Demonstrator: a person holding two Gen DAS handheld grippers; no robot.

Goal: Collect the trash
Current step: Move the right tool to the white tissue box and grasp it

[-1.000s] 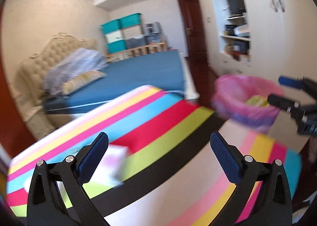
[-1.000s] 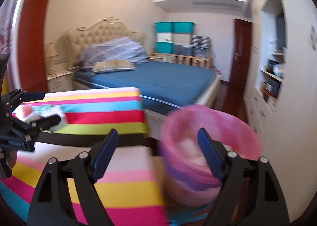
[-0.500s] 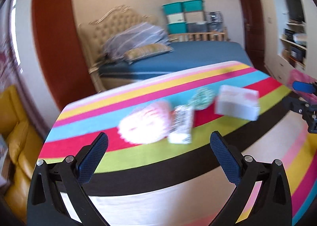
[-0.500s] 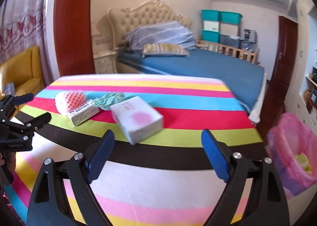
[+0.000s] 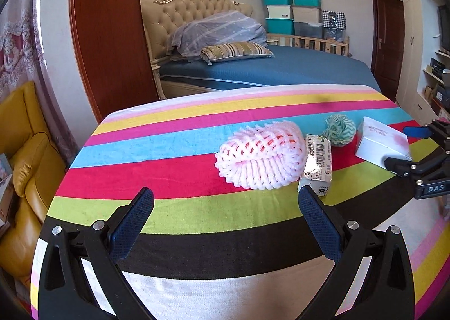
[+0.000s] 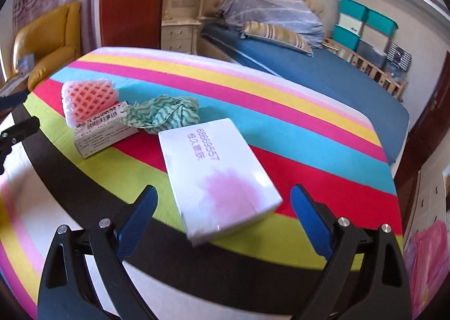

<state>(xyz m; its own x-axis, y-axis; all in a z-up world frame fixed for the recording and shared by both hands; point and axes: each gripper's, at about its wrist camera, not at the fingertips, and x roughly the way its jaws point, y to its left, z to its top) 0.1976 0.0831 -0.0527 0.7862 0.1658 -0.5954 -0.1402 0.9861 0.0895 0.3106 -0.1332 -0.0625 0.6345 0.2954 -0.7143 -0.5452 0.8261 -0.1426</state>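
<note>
Left wrist view. The left gripper (image 5: 225,207) is hovering over the striped cloth of the desk (image 5: 174,207), its fingers (image 5: 132,218) spread wide with nothing between them. Four pieces of trash are lying in a row across the red and blue stripes: a pink foam fruit net (image 5: 261,157), a small printed carton (image 5: 317,165) touching the net's right side, a crumpled green-and-white cloth (image 5: 339,130) just behind the carton, and a white box with a pink blotch (image 5: 379,143) at the right end. The right gripper (image 5: 407,148) is entering from the right edge, one fingertip overlapping the white box in the picture; whether it is touching the box cannot be told. A bed (image 5: 281,70) is standing behind the desk and a yellow armchair (image 5: 25,168) to the left.

Right wrist view. The right gripper (image 6: 222,213) is pointing down at the white box (image 6: 216,176), which is lying flat on the desk (image 6: 323,151) straight ahead, between the lines of the two fingers (image 6: 309,218). The jaws have just been opening and are standing released, clear of the box on both sides. Farther left are lying the green-and-white cloth (image 6: 166,115), the small printed carton (image 6: 104,129) and the foam fruit net (image 6: 87,95). A pink-lined bin (image 6: 424,261) is showing, blurred, at the lower right edge, off the desk. The left gripper's fingers (image 6: 17,126) are showing at the left edge.
</note>
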